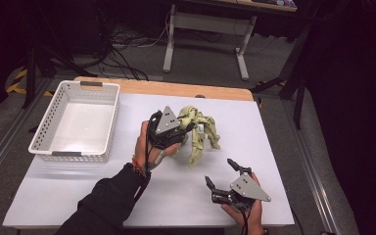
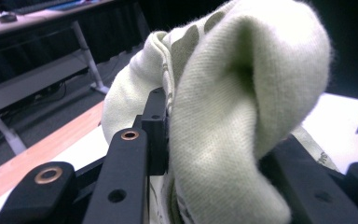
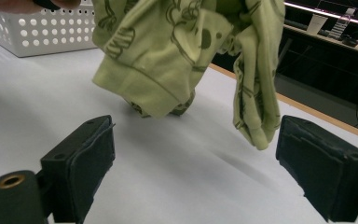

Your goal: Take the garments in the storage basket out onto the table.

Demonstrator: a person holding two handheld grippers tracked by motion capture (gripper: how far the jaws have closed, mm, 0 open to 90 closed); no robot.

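Observation:
A pale green printed garment hangs above the middle of the white table, its lower ends trailing toward the surface. My left gripper is shut on a bunched fold of this garment, which bulges between its black jaws. The garment's cuff and a dangling end hang just beyond my right gripper. That right gripper rests low near the table's front right, jaws wide open with nothing between them.
A white perforated basket stands empty at the table's left. A wooden strip runs along the far edge. Beyond it are a desk frame and floor cables.

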